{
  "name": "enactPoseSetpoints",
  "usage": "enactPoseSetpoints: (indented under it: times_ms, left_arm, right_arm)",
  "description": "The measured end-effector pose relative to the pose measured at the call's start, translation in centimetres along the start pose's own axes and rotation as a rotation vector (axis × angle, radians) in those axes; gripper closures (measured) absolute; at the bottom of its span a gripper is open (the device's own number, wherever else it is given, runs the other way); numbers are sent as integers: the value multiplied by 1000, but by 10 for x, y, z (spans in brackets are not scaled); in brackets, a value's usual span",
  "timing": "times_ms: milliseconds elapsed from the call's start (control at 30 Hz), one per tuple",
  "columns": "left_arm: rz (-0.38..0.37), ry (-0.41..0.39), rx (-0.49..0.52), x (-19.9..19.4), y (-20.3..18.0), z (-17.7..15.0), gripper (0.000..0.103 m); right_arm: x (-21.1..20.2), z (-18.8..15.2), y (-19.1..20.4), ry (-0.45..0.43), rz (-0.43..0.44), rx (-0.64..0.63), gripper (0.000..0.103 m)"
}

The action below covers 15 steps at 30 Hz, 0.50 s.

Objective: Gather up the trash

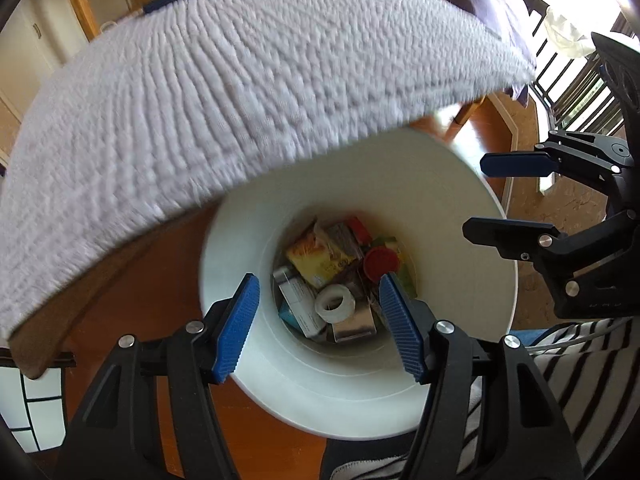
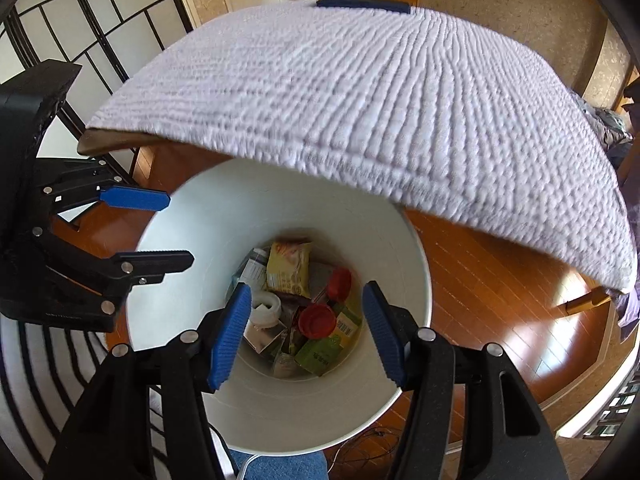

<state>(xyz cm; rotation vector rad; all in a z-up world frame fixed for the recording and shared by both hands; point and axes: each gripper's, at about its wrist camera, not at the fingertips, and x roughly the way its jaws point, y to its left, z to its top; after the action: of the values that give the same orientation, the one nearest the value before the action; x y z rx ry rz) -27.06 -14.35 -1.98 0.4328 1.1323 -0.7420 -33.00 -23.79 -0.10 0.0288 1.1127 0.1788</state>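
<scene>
Two grippers noted over a white bin: left gripper and right gripper, each with blue-padded fingers spread wide and nothing between them. Both poised above the bin's mouth, looking straight down into it; neither touching the rim. Left gripper seen from the right wrist view at the bin's left edge, likewise spread and empty. White bin standing on a reddish wooden floor, just beside and partly under the edge of a table covered by a white ribbed cloth. Trash at the bottom of the bin: yellow snack packet, red cap, roll of white tape, silvery foil piece, green carton, white box; items loosely heaped, overlapping, mostly crumpled or flattened packaging. Judged stage: deposit step, items already in the bin, both hands free. No loose trash visible on the cloth or floor in either view, so task judged well advanced or near complete. Next move judged to call for lifting both grippers away from the bin and checking the tabletop for anything remaining. Blue strip at the far edge of the cloth; folding screen beyond.
</scene>
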Motion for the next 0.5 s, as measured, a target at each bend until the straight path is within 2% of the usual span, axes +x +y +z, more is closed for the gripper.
enactPoseSetpoints:
  times_ms: [100,200,333,500]
  left_arm:
    - [-9,-92,-25,-32,12,17,39]
    - [19,-195,-69,-61,35,38,37]
    - [116,-305,-121,-84,72,70,34]
    - [213,-357,-200,-89,111,101,34]
  right_arm:
    - [-24,15,-9,-73,-16,-10,46]
    - [-46,38,-29,-153,-66,1,46]
    - [-64,75,-69,-245,-148,34,45]
    - [-71,117,-121,-305,-223,78,44]
